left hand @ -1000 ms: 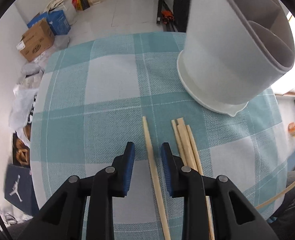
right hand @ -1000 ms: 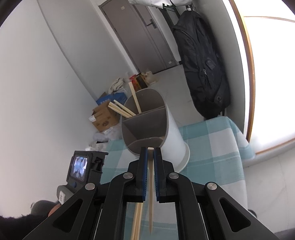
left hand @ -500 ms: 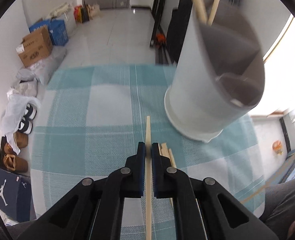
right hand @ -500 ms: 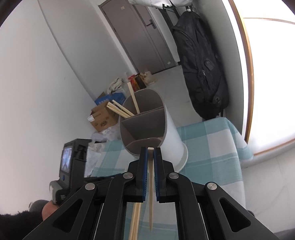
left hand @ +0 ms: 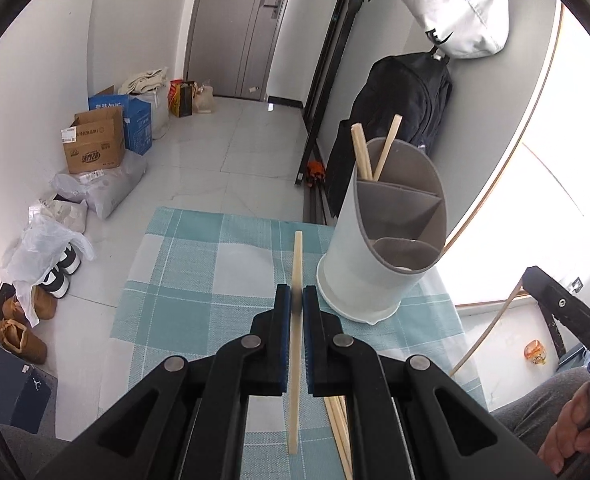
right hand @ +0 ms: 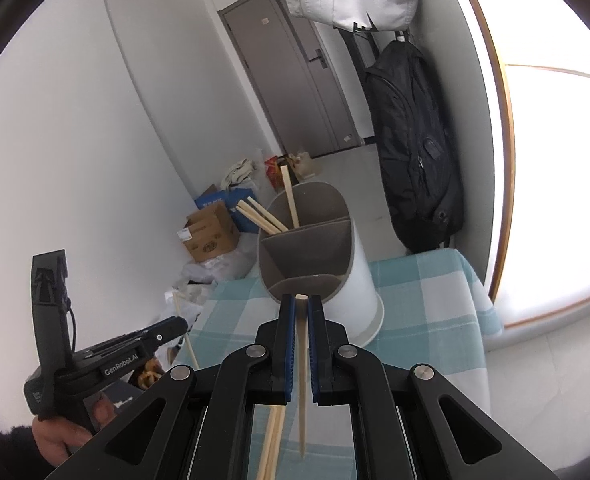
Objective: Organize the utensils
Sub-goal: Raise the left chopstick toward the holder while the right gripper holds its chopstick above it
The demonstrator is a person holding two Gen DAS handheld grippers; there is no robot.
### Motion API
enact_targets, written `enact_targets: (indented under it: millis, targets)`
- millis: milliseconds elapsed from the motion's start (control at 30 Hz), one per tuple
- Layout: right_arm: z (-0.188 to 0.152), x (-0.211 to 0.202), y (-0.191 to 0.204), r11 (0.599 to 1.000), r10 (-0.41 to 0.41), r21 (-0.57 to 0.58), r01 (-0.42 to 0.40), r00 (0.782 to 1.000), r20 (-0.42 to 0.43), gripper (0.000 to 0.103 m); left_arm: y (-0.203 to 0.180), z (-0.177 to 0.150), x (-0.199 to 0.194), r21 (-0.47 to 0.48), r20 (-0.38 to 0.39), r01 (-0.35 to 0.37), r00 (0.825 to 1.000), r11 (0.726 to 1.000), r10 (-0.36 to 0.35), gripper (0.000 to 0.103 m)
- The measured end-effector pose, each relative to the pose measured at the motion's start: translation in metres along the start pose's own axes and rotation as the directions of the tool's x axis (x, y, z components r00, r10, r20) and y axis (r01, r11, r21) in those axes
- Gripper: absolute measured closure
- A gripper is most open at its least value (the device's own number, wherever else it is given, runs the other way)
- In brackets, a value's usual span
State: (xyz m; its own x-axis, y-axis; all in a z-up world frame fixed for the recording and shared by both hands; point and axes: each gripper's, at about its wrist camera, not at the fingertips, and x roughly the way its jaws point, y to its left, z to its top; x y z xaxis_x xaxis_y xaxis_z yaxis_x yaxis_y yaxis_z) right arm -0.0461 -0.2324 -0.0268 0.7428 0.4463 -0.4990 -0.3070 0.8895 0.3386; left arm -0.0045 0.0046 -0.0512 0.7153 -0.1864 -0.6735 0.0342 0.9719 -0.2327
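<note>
My left gripper [left hand: 296,290] is shut on a wooden chopstick [left hand: 297,256], held in the air above the teal checked tablecloth [left hand: 199,280]. To its right stands the grey-and-white divided utensil holder [left hand: 379,248], with chopsticks [left hand: 361,152] sticking out of its far compartment. Loose chopsticks [left hand: 337,420] lie on the cloth under my fingers. My right gripper [right hand: 302,300] is shut on another chopstick [right hand: 302,424], just before the holder [right hand: 315,256]. In the right wrist view the left gripper [right hand: 175,326] shows at the left with its chopstick [right hand: 185,332].
The table ends just beyond the holder, with floor behind it. Cardboard boxes [left hand: 95,144], bags and shoes [left hand: 23,336] line the left wall. A black backpack [right hand: 415,140] hangs behind the holder. A person's hand [left hand: 571,432] grips the right tool.
The left jaws closed on one chopstick lying on the cloth, then lifted it and tilted up, so the holder and room came into view. The right gripper kept almost still.
</note>
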Motion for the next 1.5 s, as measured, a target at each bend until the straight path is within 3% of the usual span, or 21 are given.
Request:
enact_targets:
  millis: [467, 700, 1067, 1500]
  targets:
    - [0.016, -0.010, 0.033, 0.996, 0.016, -0.090, -0.009, 0.997, 0.078, 0.098, -0.022, 0.015, -0.030, 0.104, 0.050, 0.052, 0.997, 0.993, -0.058, 0.101]
    - [0.035, -0.018, 0.038, 0.994, 0.029, -0.105, -0.019, 0.994, 0.103, 0.098, -0.033, 0.033, -0.042, 0.108, 0.051, 0.085, 0.995, 0.991, -0.091, 0.101]
    - [0.106, -0.033, 0.039, 0.993, 0.070, -0.104, -0.055, 0.986, 0.148, 0.098, -0.063, 0.081, -0.056, 0.113, 0.043, 0.123, 0.991, 0.986, -0.129, 0.101]
    - [0.178, -0.015, 0.033, 0.991, 0.072, -0.129, -0.047, 0.979, 0.193, 0.098, -0.064, 0.139, -0.046, 0.059, 0.082, 0.163, 0.983, 0.985, -0.167, 0.101]
